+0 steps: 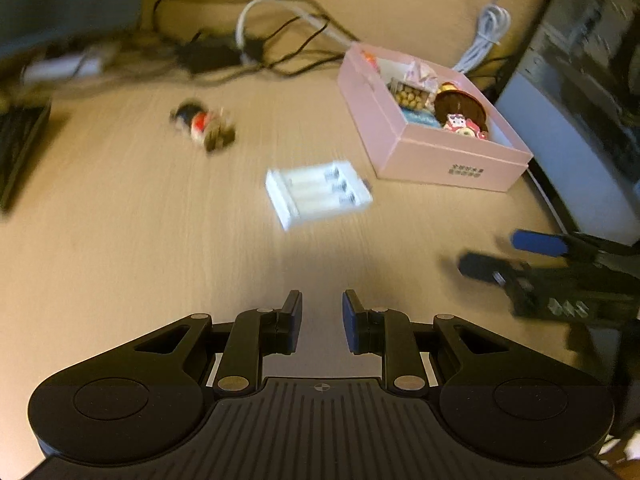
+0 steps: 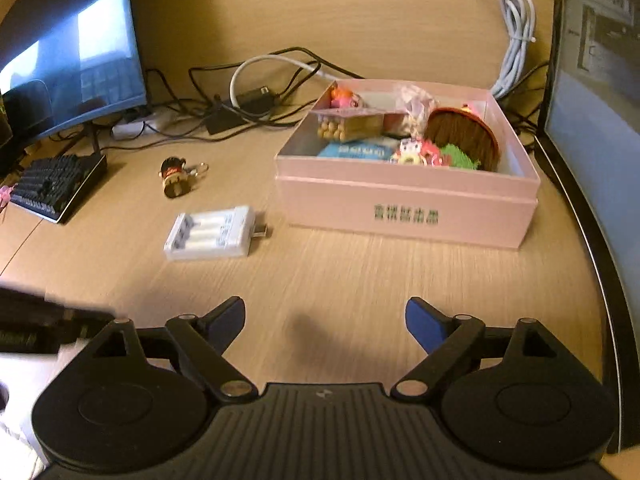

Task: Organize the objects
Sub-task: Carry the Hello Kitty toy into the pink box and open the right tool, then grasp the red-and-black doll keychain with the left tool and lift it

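mostly trinkets inside pink box point(image 2: 404, 208)

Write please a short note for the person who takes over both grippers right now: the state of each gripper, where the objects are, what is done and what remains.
Left gripper: open narrowly, empty, above the desk.
Right gripper: wide open, empty, in front of the pink box.
Done: the box already holds several small toys and packets.
Left: the white battery charger and the small figure keychain lie loose on the desk, left of the box. The charger is nearer to both grippers; probably take it first.
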### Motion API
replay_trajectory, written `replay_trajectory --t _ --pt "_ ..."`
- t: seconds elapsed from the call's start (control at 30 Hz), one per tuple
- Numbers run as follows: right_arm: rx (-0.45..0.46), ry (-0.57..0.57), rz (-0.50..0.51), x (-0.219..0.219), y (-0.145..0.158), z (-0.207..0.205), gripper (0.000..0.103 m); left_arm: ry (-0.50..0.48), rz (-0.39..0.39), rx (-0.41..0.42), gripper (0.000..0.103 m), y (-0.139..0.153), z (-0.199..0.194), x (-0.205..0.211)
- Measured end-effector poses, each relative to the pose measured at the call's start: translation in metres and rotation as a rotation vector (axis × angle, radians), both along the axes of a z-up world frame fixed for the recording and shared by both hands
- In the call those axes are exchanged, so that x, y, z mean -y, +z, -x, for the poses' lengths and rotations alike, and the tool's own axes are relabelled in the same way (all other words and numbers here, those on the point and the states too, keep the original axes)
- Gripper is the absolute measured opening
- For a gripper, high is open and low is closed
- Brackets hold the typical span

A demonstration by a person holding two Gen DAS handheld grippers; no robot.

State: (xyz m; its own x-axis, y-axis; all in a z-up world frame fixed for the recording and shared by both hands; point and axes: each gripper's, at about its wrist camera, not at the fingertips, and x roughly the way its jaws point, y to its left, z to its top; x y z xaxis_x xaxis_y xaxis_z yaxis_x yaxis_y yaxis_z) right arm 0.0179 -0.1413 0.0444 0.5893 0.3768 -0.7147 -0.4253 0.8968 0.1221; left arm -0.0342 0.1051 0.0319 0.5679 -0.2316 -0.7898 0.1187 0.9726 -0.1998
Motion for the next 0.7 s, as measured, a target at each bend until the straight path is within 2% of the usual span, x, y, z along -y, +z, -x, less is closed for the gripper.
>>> replay_trajectory --t 0.17,0.23,0.33,0.5,0.57,0.67,0.7 --pt "-0.003 -0.009 0.021 0.003 0.001 0.010 0.096 -0.055 -0.071 0.074 0.025 0.014 -0.034 -0.016" --pt "-0.006 -0.022 0.025 0.005 0.000 0.012 0.096 0.012 -0.057 0.078 0.025 0.019 -0.052 -0.029" --pt "-0.016 -0.046 0.032 0.008 0.000 0.014 0.096 0.181 0.037 0.065 0.025 0.022 -0.083 -0.055" --pt "-0.030 -0.098 0.050 0.014 -0.002 0.019 0.096 0.364 0.153 -0.018 0.025 0.008 -0.128 -0.073" --pt "-0.036 -0.118 0.048 0.017 -0.003 0.021 0.096 0.435 0.171 -0.048 0.025 0.001 -0.142 -0.076" --pt "-0.043 -0.138 0.054 0.022 -0.004 0.025 0.096 0.478 0.172 -0.079 0.026 -0.010 -0.159 -0.079" --pt "-0.046 -0.144 0.058 0.024 -0.005 0.026 0.097 0.478 0.164 -0.085 0.035 -0.013 -0.164 -0.077"
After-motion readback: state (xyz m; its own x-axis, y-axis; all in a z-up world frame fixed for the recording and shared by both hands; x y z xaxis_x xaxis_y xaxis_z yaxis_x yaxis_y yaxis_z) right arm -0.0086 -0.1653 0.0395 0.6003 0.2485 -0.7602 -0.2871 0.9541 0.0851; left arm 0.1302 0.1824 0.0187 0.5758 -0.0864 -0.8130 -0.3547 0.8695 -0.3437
